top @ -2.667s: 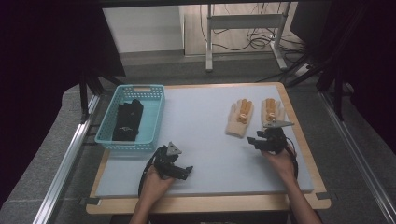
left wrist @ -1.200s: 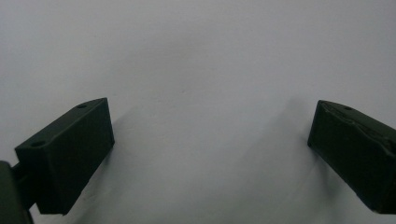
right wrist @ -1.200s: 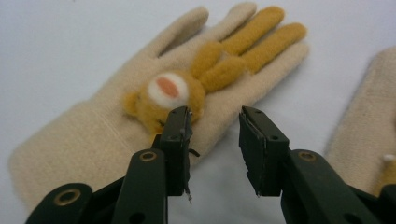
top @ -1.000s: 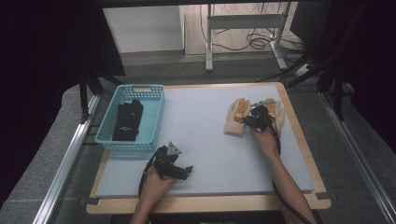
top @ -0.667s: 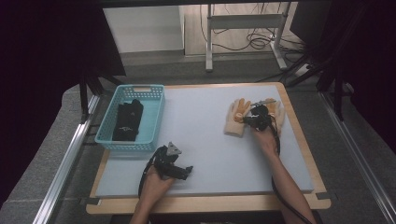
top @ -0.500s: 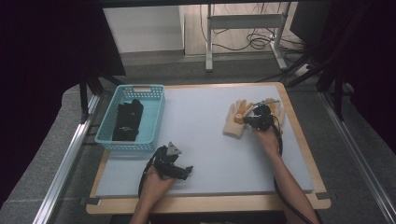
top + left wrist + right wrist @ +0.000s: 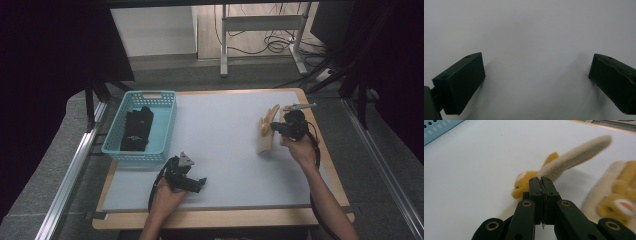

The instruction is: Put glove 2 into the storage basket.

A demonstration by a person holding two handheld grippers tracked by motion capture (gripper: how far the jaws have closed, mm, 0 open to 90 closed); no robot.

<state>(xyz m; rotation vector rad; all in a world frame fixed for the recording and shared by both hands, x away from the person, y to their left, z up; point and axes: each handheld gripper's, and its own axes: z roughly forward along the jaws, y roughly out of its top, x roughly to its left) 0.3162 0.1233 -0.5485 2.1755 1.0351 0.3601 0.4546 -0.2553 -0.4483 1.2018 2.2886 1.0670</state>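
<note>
Lifted, the tan glove (image 7: 266, 131) hangs from the clenched right gripper (image 7: 276, 127); blue basket (image 7: 114, 144) holds black gloves (image 7: 136, 128).

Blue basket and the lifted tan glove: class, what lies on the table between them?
Nothing: in the high view, bare white table top separates the blue basket from the tan glove.

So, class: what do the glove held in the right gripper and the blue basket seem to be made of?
The glove looks like a soft, fuzzy fabric, perhaps fleece, in tan and orange: its surface is napped and it droops from the right gripper. The basket looks like moulded plastic, with rigid, evenly perforated light blue walls.
</note>
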